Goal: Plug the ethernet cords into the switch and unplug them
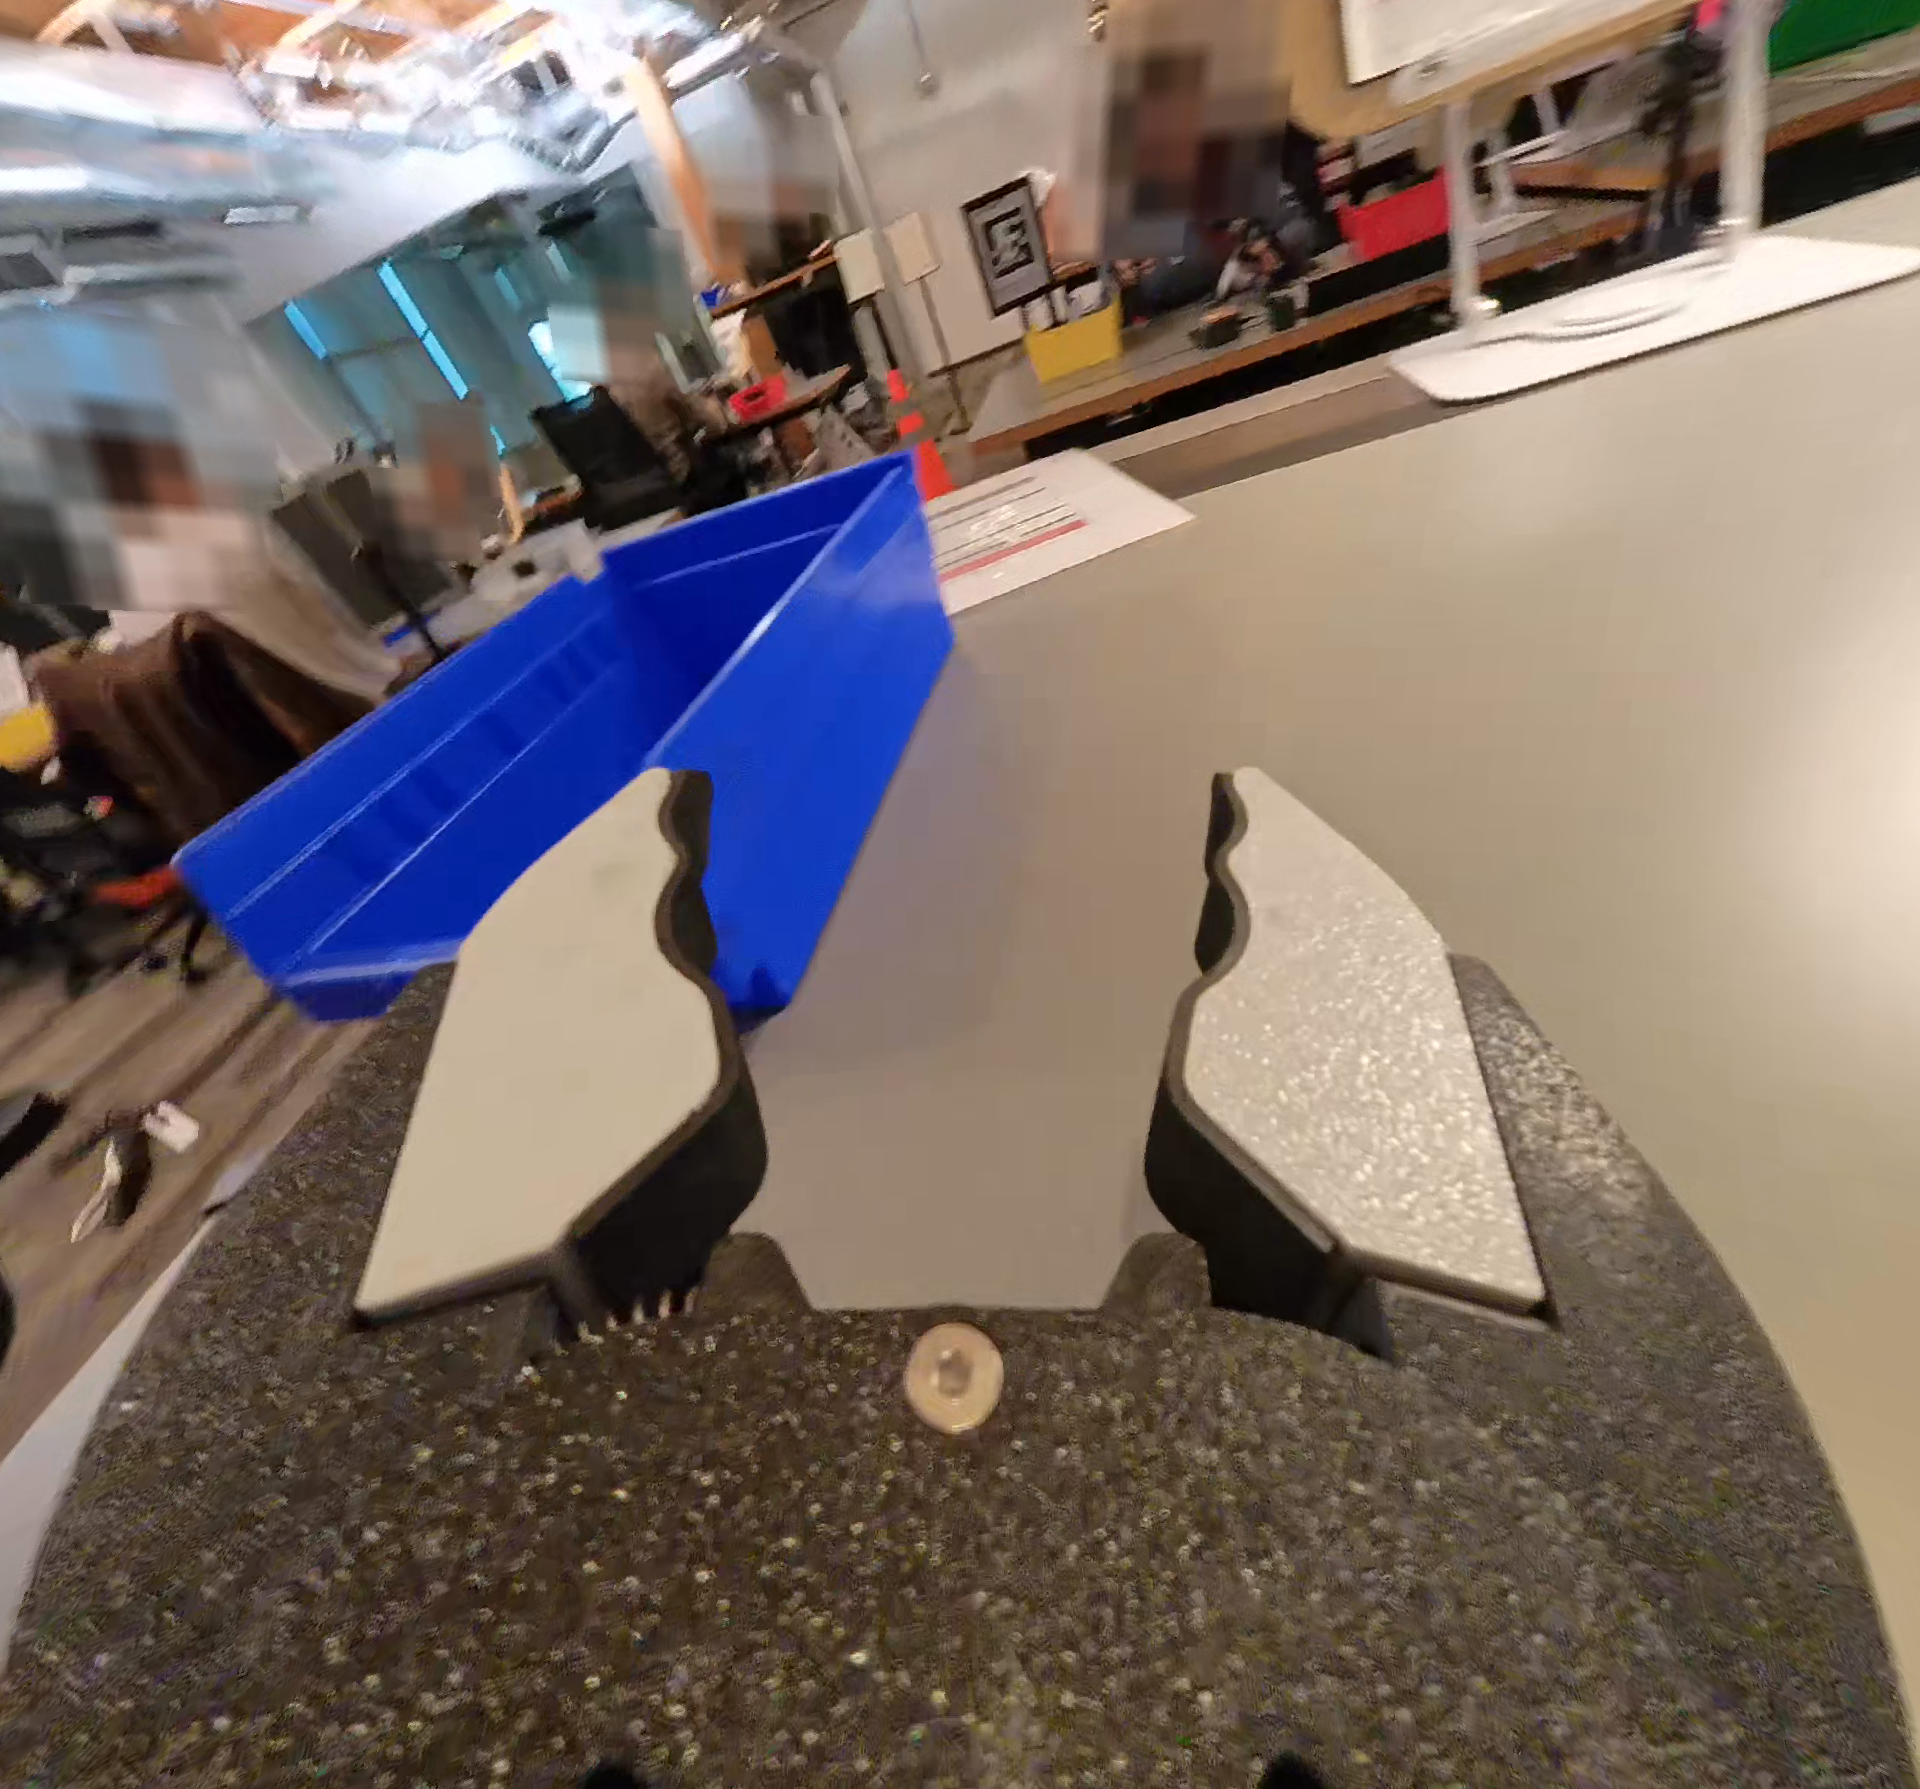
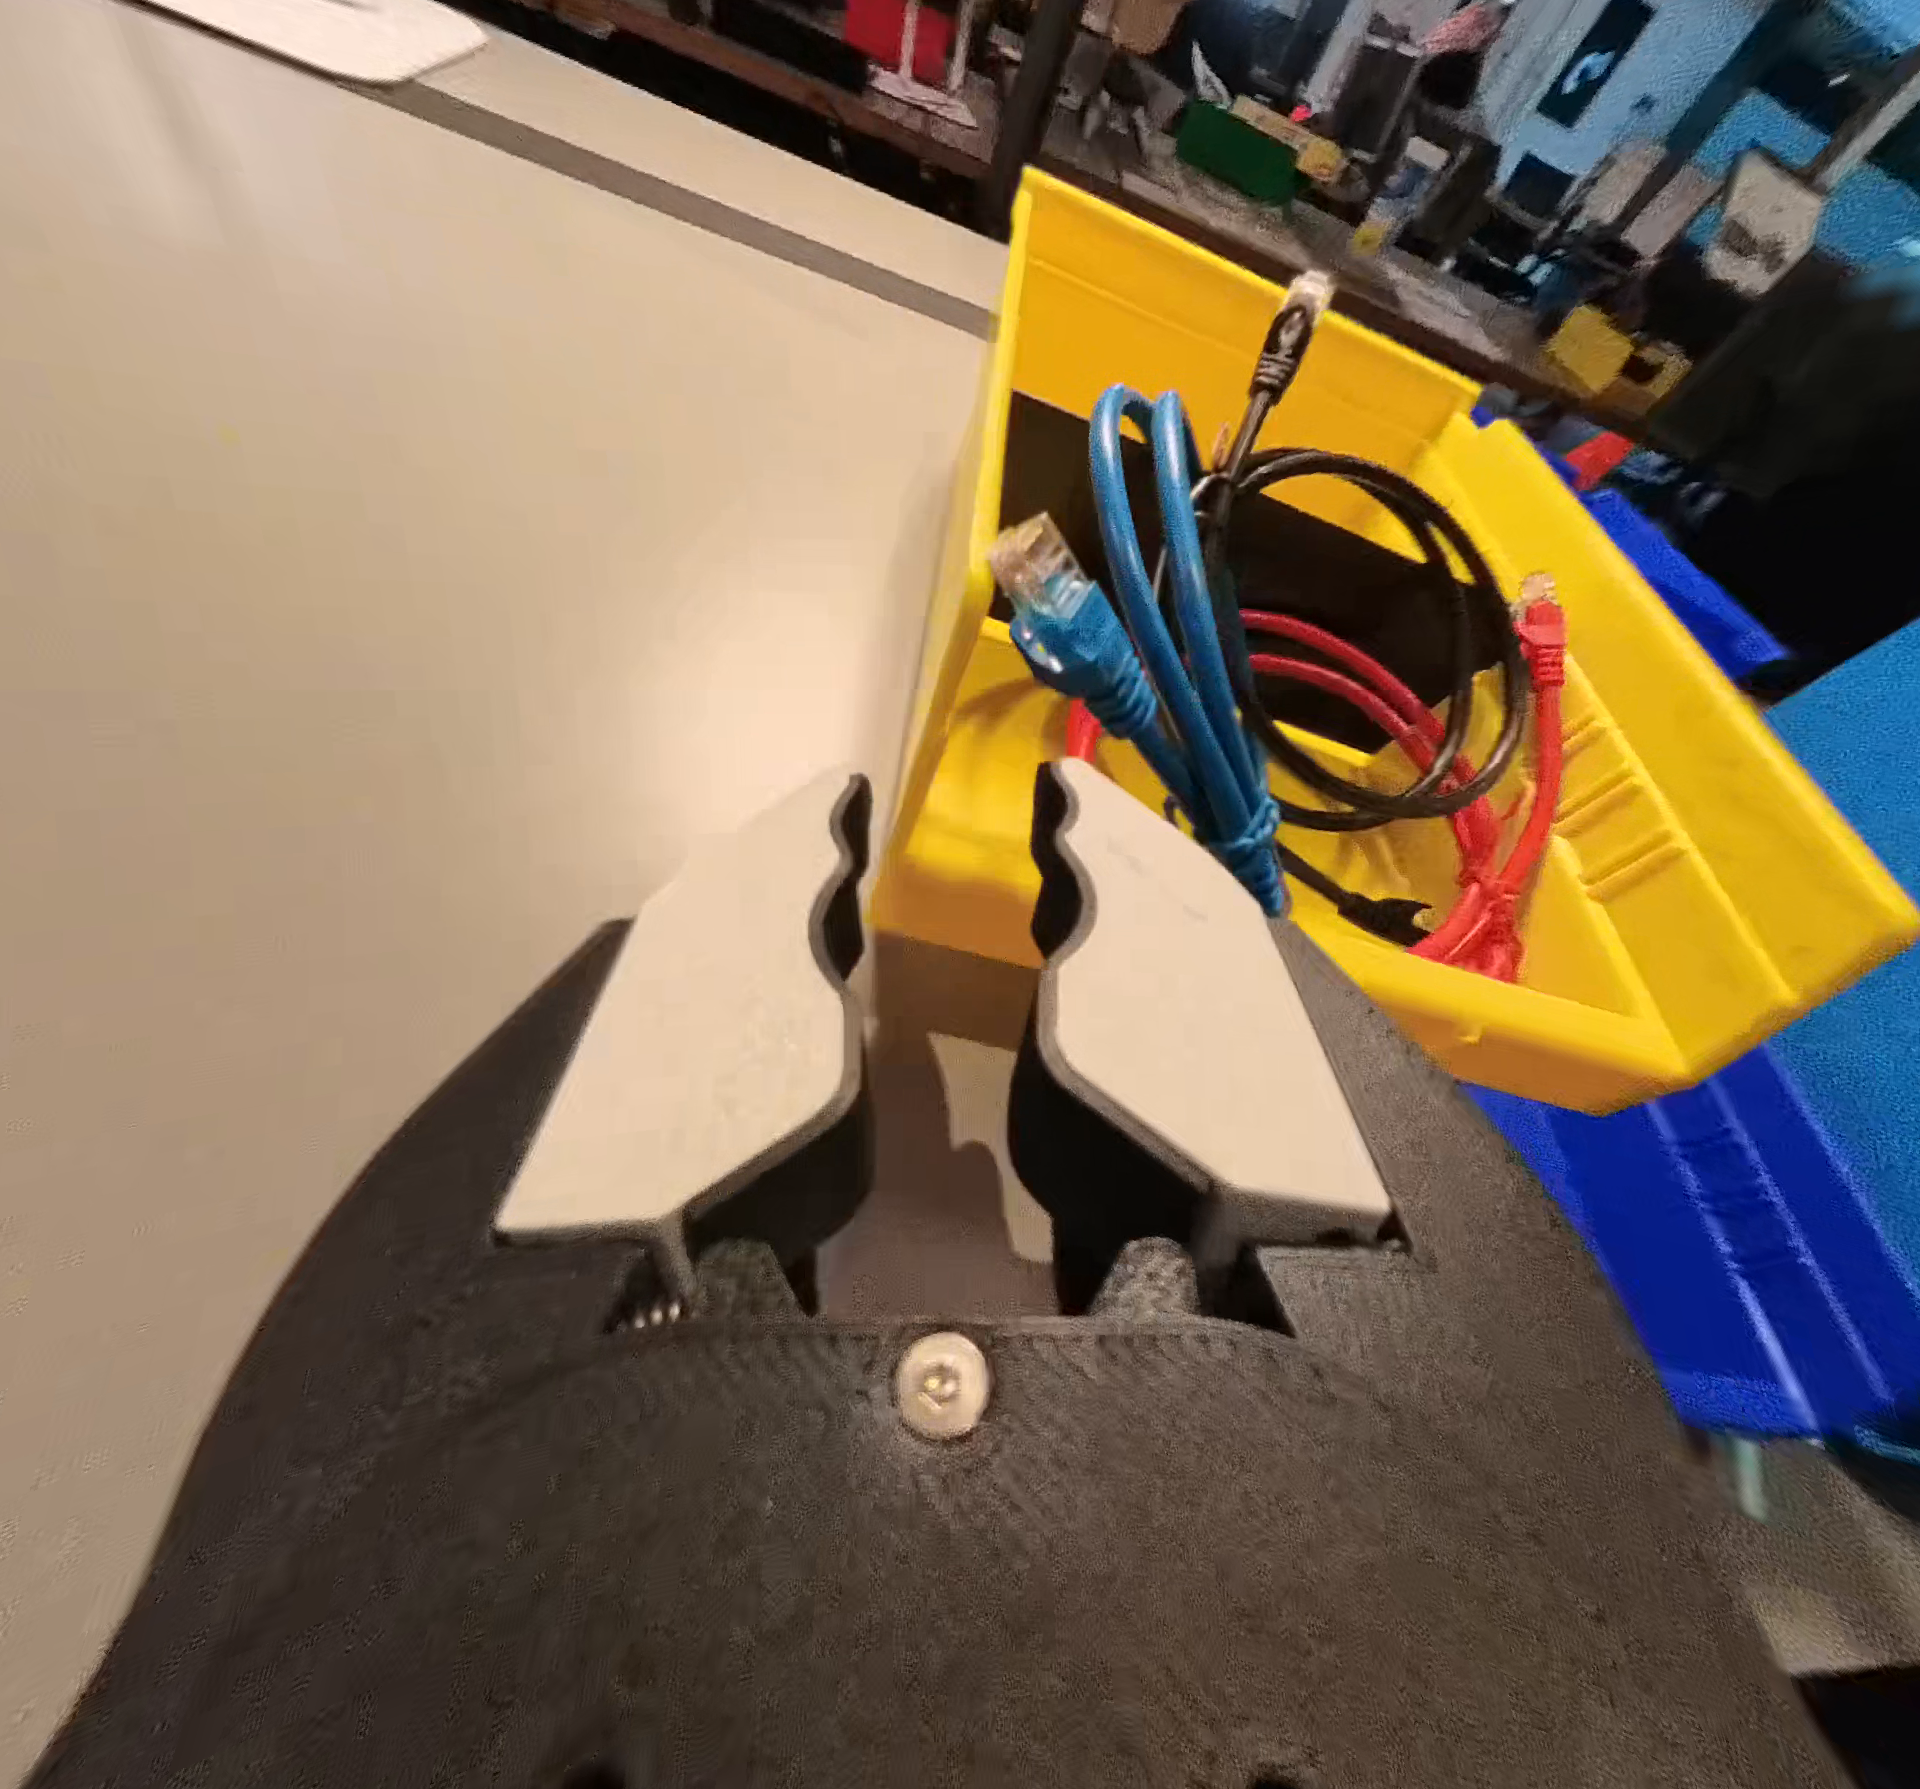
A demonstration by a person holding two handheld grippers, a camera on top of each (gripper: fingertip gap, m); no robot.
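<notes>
A yellow bin point(image 2: 1164, 316) in the right wrist view holds three coiled ethernet cords: a blue cord point(image 2: 1070, 638) with its clear plug sticking up over the left wall, a black cord point(image 2: 1475, 576) and a red cord point(image 2: 1538, 763). A black box point(image 2: 1330, 586) lies under them; I cannot tell whether it is the switch. My right gripper point(image 2: 951, 804) is open with a narrow gap and empty, just short of the bin's near left corner. My left gripper point(image 1: 961, 783) is wide open and empty above the grey table point(image 1: 1351, 700).
An empty blue bin point(image 1: 810, 700) sits on the table ahead-left of my left gripper, with a printed sheet point(image 1: 1039, 524) behind it. More blue bins point(image 2: 1714, 1251) stand right of the yellow bin. A white stand base point(image 1: 1662, 305) rests at the table's far edge. The gap from one gripper's tips to the other's is roughly 70 cm.
</notes>
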